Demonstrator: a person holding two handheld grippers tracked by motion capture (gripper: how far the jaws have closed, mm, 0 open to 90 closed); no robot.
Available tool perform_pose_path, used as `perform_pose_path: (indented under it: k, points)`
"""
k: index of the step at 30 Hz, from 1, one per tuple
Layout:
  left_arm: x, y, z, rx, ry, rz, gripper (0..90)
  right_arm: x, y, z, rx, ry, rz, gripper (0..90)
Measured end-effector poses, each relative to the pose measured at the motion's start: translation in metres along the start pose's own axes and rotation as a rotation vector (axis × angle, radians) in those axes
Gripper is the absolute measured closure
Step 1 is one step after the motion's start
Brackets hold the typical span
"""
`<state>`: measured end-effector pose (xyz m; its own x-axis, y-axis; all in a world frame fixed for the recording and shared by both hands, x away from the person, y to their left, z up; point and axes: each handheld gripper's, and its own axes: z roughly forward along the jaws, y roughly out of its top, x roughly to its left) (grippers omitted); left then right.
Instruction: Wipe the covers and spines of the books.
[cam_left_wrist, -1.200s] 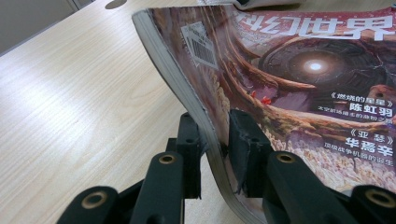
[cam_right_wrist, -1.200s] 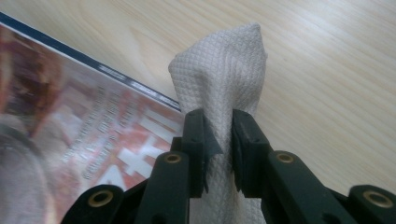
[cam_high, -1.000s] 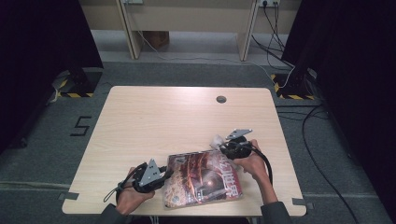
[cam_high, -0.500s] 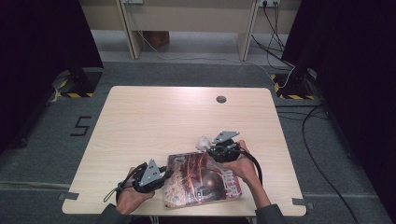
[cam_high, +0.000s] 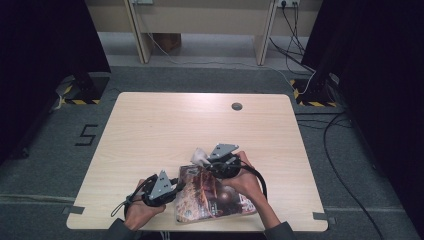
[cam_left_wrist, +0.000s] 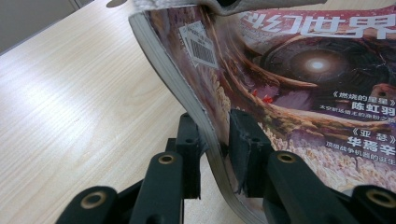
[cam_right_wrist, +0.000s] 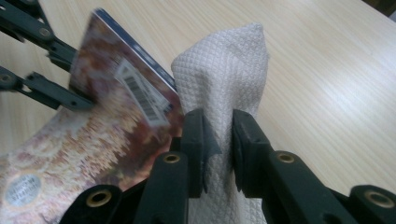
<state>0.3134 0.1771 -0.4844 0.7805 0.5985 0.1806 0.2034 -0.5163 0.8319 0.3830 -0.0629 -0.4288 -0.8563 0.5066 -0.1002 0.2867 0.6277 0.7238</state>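
- We find the left gripper (cam_left_wrist: 215, 140) clamped on the magazine (cam_left_wrist: 299, 88) edge; its bowed pages may crease or slip.
- The right gripper (cam_right_wrist: 218, 135), clamped on the cloth (cam_right_wrist: 224, 79), could snag the cover.

You've got bare table (cam_high: 165, 130) ahead and left, only the lifted magazine (cam_high: 212, 197) between your grippers blocks passage

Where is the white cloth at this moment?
In the high view the white cloth is near the table's front edge, right of centre, at the magazine's far corner; the right gripper holds it between its jaws.
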Motion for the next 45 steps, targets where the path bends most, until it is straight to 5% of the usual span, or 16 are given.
perform_pose_path:
  k: [14, 22, 38, 45]
  points:
    - [-0.003, 0.002, 0.000, 0.001, 0.008, 0.023, 74.1, 0.034, 0.025, -0.003, -0.052, 0.037, -0.086, 76.0]
    - [-0.003, 0.002, 0.000, -0.001, 0.009, 0.026, 74.1, 0.042, 0.030, -0.003, -0.061, 0.036, -0.128, 76.0]
    - [-0.004, 0.003, 0.000, 0.006, 0.013, 0.034, 73.8, 0.005, 0.005, -0.003, 0.000, 0.028, -0.045, 75.9]
    - [-0.004, 0.003, 0.000, 0.006, 0.018, 0.036, 73.0, -0.017, -0.012, -0.002, 0.027, 0.023, 0.033, 75.8]
